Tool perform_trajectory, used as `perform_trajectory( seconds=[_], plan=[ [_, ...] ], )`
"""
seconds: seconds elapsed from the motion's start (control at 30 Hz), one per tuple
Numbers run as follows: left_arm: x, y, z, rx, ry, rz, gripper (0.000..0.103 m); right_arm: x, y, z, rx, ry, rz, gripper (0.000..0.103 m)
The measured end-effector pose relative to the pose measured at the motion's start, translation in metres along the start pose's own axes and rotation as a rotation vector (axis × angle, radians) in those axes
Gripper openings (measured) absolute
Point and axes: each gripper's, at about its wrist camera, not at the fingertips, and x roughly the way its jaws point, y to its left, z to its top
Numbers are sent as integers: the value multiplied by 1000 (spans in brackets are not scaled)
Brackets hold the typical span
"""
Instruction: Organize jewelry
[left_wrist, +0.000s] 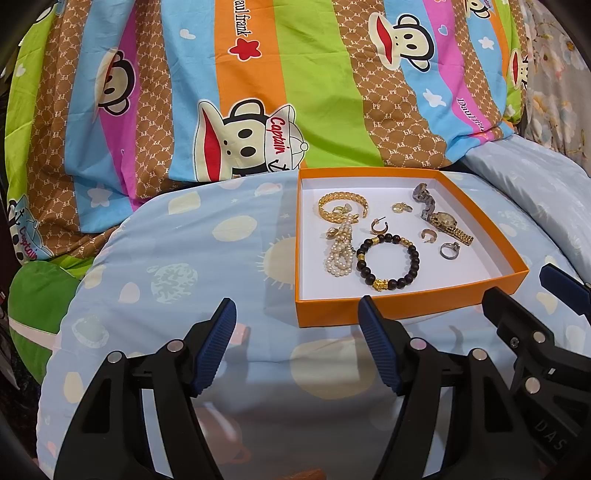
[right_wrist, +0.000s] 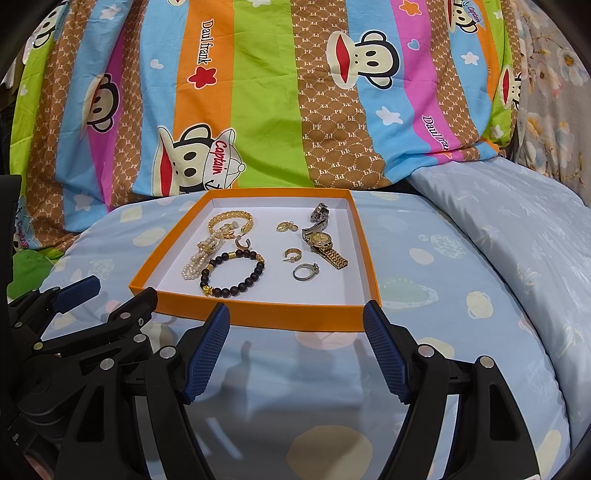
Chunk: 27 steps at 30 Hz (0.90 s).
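Partly hidden, tangled or too small to read

The white pearl strand (left_wrist: 338, 254) overlaps the gold chain-link bangle (left_wrist: 341, 206) in an unclear tangle; the small gold hoop earrings (right_wrist: 286, 226) are too small to count; a gripper fingertip (left_wrist: 369, 308) covers part of the shallow orange cardboard box's (left_wrist: 328, 314) front wall.

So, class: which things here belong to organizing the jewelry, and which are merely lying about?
Job: orange box, beaded bracelet, pearl strand, gold bangle, gold watch, silver ring, hoop earrings.
Lying about: cartoon monkey blanket, blue pillow.

Ahead of the jaws, one box (right_wrist: 258, 317) holds three bracelets (right_wrist: 232, 273), two watches (right_wrist: 325, 247), one ring (right_wrist: 304, 272), and perhaps five earrings (right_wrist: 291, 254).
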Motion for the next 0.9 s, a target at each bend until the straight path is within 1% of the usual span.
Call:
perform_trajectory(
  seconds=[0.9],
  plan=[
    [-1, 2, 0, 2, -3, 4, 66, 0, 0, 0, -1, 0, 0, 73]
  ],
)
